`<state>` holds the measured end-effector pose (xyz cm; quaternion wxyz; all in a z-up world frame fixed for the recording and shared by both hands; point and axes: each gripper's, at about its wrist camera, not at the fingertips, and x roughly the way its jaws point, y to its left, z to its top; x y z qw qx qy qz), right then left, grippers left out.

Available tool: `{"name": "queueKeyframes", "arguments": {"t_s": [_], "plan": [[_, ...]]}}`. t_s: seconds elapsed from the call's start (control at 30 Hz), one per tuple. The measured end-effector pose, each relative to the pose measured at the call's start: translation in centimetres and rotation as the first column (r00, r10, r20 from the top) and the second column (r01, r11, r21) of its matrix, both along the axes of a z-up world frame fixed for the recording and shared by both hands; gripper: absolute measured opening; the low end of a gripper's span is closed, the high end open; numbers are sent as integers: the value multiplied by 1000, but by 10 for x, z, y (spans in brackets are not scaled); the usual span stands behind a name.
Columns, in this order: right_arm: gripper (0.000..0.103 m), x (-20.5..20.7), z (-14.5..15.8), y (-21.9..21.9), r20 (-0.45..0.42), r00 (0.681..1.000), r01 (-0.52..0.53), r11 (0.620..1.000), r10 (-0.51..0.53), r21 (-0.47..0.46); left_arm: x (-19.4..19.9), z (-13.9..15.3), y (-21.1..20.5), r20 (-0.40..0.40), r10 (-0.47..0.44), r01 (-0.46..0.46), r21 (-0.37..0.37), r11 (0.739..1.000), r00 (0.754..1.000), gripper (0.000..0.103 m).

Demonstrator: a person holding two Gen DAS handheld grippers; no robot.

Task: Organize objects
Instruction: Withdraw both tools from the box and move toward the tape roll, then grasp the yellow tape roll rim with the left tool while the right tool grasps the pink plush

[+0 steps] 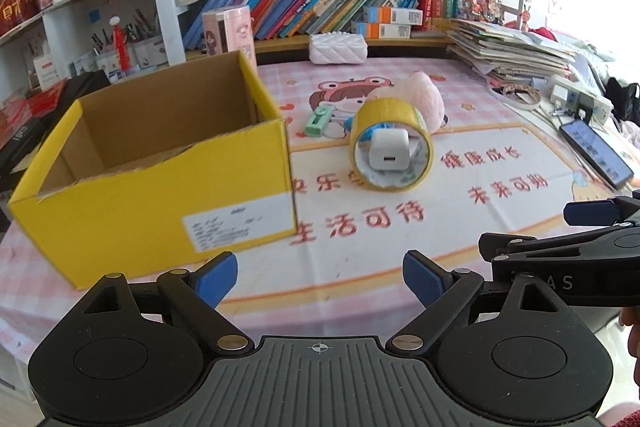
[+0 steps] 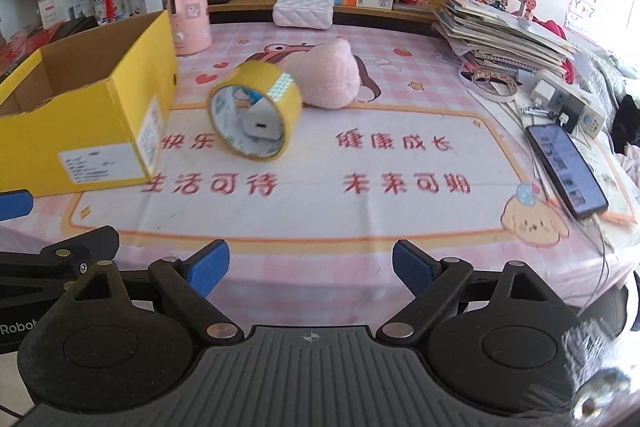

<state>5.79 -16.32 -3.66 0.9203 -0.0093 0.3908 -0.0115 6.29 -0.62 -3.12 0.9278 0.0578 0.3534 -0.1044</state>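
Both hand-held grippers empty, jaws wide, low at near edge of worktop point(image 2: 360, 219). Left hand-held gripper point(image 1: 320, 281) and right hand-held gripper point(image 2: 310, 269) sit side by side, neither touching anything.

Landmark = yellow box point(image 1: 168, 187), open top, looks empty inside as far as visible.

Task thing, by my read: yellow tape roll point(image 1: 391, 143), standing on its rim just right of the box, apart from it. White charger point(image 1: 387, 153) sits inside the roll's core, port facing the cams. Roll's hole axis points roughly toward the grippers, so no long axis as such; round face is what's presented. Pink plush point(image 1: 420, 99) behind the roll, touching or nearly, can't tell. Small green item point(image 1: 318, 121) behind-left of the roll, near the box's far corner.

From left gripper: roll ahead, slightly right. From right gripper: ahead-left. About equal reach; left prob. nearer the box for the drop.
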Motion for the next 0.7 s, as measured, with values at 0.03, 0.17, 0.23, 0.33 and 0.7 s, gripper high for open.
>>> {"name": "queueKeyframes", "arguments": {"t_s": [0.03, 0.17, 0.23, 0.33, 0.7], "plan": [[88, 6, 1, -4, 0, 1000, -4, 1000, 4, -1, 4, 0, -4, 1, 4, -4, -1, 1000, 1000, 92], [88, 24, 1, -21, 5, 1000, -17, 1000, 17, -3, 19, 0, -21, 3, 19, -19, -1, 1000, 1000, 92], [88, 34, 2, -29, 6, 1000, -24, 1000, 24, -2, 25, 0, -28, 5, 27, -27, 1, 1000, 1000, 92], [88, 46, 2, -40, 9, 999, -39, 999, 39, 2, 33, 1, -38, 10, 43, -43, 5, 999, 999, 92], [74, 78, 9, -65, 69, 991, -123, 991, 119, 60, 55, 5, -70, 18, 38, -39, 42, 998, 999, 73]]}}
